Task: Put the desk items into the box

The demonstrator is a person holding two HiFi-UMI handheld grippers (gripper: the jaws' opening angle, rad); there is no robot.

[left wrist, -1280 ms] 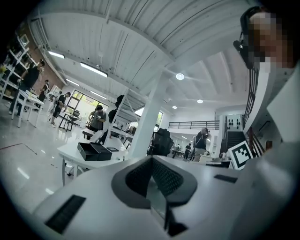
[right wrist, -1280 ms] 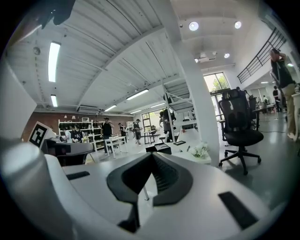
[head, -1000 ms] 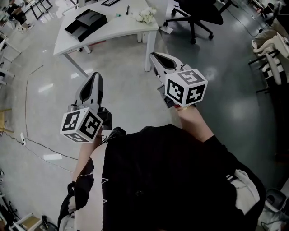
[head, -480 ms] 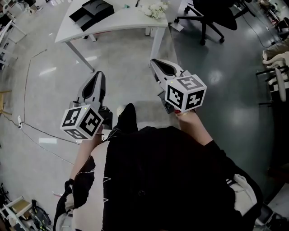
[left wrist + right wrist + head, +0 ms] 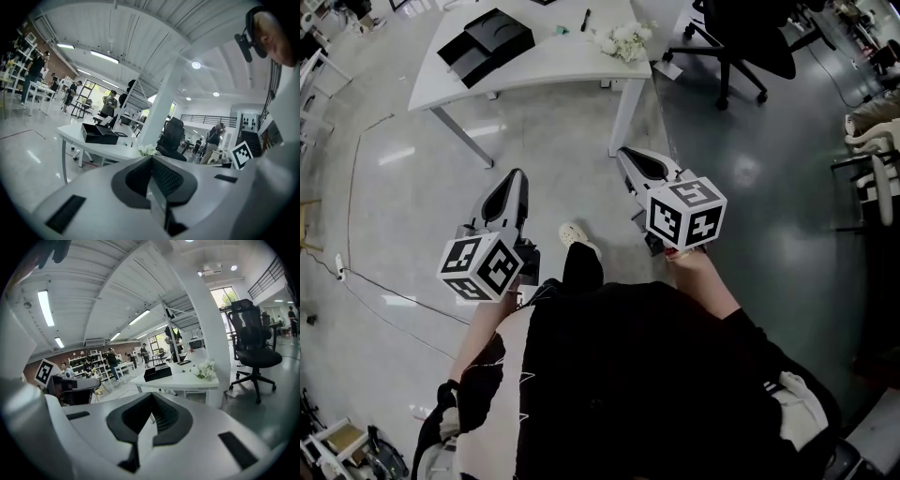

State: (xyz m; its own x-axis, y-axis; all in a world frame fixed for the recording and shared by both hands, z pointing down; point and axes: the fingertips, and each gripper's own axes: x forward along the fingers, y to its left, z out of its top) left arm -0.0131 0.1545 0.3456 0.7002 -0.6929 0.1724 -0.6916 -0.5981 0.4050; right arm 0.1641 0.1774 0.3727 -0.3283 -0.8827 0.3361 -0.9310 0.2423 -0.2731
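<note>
A white desk [image 5: 553,67] stands ahead across the floor. On it lie an open black box [image 5: 487,45], a bunch of white flowers [image 5: 623,39], a dark pen [image 5: 585,19] and a small teal item [image 5: 563,30]. My left gripper [image 5: 514,180] and right gripper [image 5: 628,156] hover over bare floor, well short of the desk, both shut with nothing in them. The left gripper view shows the left gripper [image 5: 151,161] shut, with the box [image 5: 99,134] and flowers [image 5: 146,150] beyond. The right gripper view shows the right gripper [image 5: 151,399] shut, facing the box [image 5: 157,372] and flowers [image 5: 204,370].
A black office chair [image 5: 750,42] stands right of the desk, beside a white pillar [image 5: 206,333]. The person's shoe [image 5: 574,233] is on the grey floor between the grippers. A cable [image 5: 356,206] trails on the left. More desks and people are far behind.
The person has stepped toward the desk, which now sits lower and closer in the head view. A foot has swung forward between the grippers. Both grippers stay shut.
</note>
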